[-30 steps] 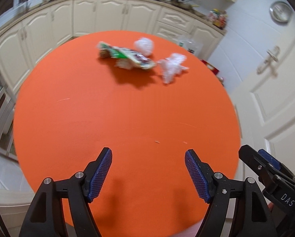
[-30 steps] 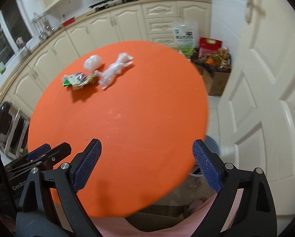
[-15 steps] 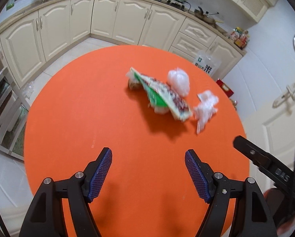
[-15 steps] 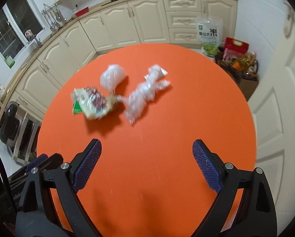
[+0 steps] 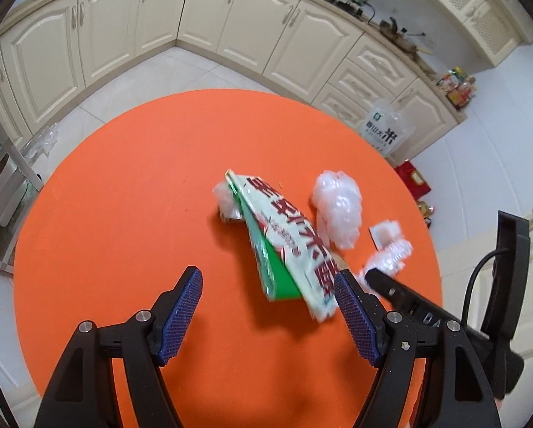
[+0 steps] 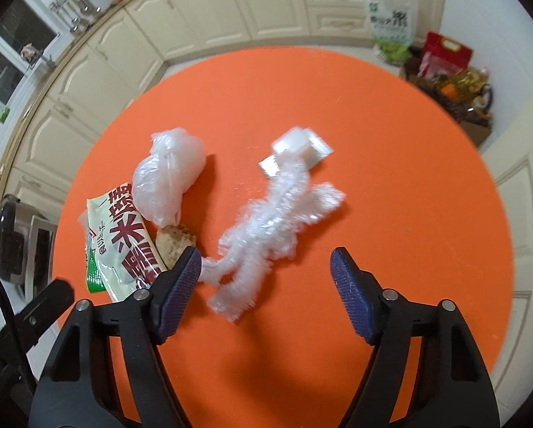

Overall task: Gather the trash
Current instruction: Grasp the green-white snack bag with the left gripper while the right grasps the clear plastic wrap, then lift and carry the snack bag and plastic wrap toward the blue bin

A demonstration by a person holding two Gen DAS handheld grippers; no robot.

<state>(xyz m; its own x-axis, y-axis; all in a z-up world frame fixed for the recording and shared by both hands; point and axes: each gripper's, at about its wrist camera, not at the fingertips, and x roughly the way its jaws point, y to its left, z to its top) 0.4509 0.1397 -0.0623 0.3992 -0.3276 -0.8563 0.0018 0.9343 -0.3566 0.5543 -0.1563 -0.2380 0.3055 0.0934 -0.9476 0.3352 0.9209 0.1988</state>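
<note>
Tools both angled steeply down over table: left tool wide, empty; right tool just narrowing over crumpled wrap, ungripped.

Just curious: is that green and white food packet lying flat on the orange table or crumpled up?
Mostly flat. The packet lies spread out, its red print readable, with only slight wrinkles, on the orange table.

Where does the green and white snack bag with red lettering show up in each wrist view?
Left wrist: snack bag right of centre, its near end by the right jaw.
Right wrist: snack bag at lower left, partly behind the left jaw.
Shared landmark: the knotted clear plastic bag lying against it.
</note>
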